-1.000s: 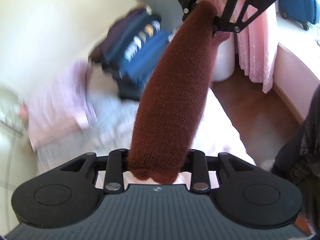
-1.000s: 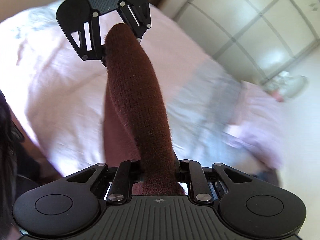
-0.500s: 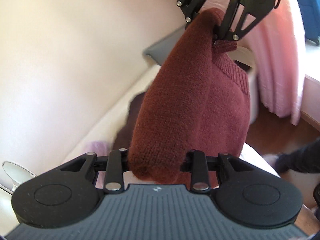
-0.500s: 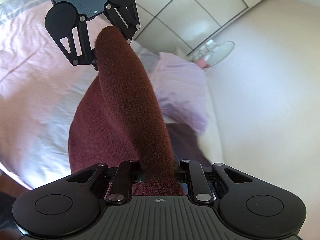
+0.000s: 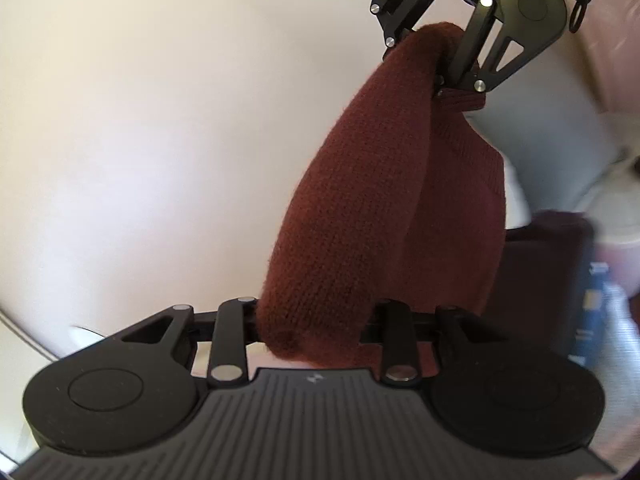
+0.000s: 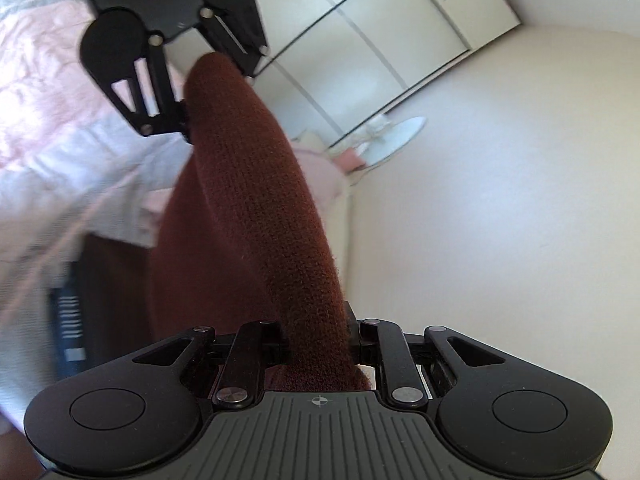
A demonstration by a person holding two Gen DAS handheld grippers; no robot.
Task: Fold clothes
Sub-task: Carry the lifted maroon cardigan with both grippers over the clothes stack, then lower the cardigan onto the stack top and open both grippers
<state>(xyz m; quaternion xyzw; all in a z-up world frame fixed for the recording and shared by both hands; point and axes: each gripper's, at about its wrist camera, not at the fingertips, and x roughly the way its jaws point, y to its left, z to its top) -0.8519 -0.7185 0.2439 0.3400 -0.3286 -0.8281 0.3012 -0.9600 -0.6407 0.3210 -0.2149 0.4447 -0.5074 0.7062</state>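
Stretching between both tools, rust-brown knitted sweater (image 5: pixel 360 208), its top edge taut and the rest hanging beneath. Left gripper (image 5: pixel 316 332) clamped on one end of that edge, right gripper (image 6: pixel 316 344) clamped on the other, each facing its partner. Below and beyond, pink bedding (image 6: pixel 48 120); off right gripper's far side, white wardrobe doors (image 6: pixel 360 32).
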